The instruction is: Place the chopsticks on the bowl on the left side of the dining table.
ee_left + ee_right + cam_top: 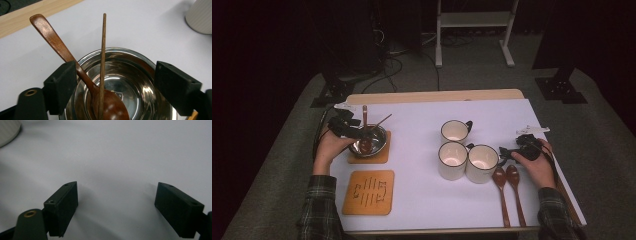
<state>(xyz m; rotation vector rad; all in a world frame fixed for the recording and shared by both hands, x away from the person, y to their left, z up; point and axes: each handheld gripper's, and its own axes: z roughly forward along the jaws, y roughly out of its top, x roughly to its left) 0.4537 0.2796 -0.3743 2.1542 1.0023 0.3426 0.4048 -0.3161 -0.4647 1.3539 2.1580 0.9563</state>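
Clearly we have a spoon resting in the steel bowl, its head in the bottom and its handle leaning out over the rim toward the upper left of the left gripper view. A thin wooden stick stands in the bowl too, crossing the spoon's head and rising toward the top of the frame. We judge both lean this way because the bowl's wall props them, so they stay put without a grip.

In the high view the bowl sits on a wooden coaster at the left of the tabletop, which keeps the metal off the white cover. The left gripper sits at the bowl's left edge, and its jaws stand released, wide apart on either side of the bowl, pressing on nothing; the left hand cups it from the lower left, forearm coming up from the bottom edge.

At the right, the right gripper lies low beside three cups, pointing left toward them. Its jaws are also released, with bare white tabletop between them in the right gripper view. The right hand rests behind it, near two more spoons lying side by side, handles toward the lower edge. A second coaster lies bare at lower left.
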